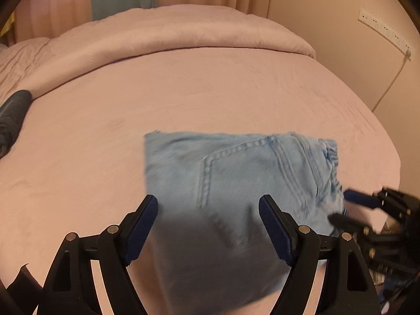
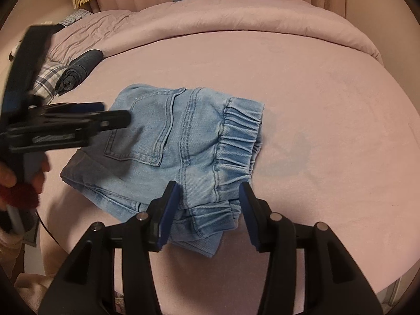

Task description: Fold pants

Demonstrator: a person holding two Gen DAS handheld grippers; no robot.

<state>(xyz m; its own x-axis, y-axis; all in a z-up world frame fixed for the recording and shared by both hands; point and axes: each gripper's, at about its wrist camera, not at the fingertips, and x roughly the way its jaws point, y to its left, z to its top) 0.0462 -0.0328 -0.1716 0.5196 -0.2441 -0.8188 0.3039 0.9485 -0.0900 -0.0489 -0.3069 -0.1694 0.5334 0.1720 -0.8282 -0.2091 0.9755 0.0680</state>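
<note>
1. Left wrist view: light-blue denim pants [image 1: 236, 173], folded into a compact square, lie on a pink bedsheet [image 1: 210, 92]. The left gripper [image 1: 208, 225] hangs over the near part of the bundle with jaws wide apart and nothing between the pads — its shadow darkens the cloth below. At the right edge the right gripper [image 1: 349, 207] sits at the bundle's waistband side. A dark rolled garment [image 1: 13, 110] lies far left, near a pink duvet [image 1: 183, 34].

2. Right wrist view: the same pants [image 2: 168, 136], back pocket up, elastic waistband [image 2: 236, 136] to the right. The right gripper [image 2: 207, 210] straddles the bundle's near corner, jaws roughly half open; the left pad looks to touch the cloth, the right pad stands clear, so no grip. The left gripper [image 2: 115, 115] hovers over the bundle's left part, held in a hand [image 2: 15, 173]. A plaid cloth [image 2: 50, 78] lies beyond, beside the dark roll.

3. Step, as judged: folding looks finished or nearly so — release/tidy stage. Next move prob. calls for lifting both grippers clear w/o dragging the layers, or a light press to flatten.
</note>
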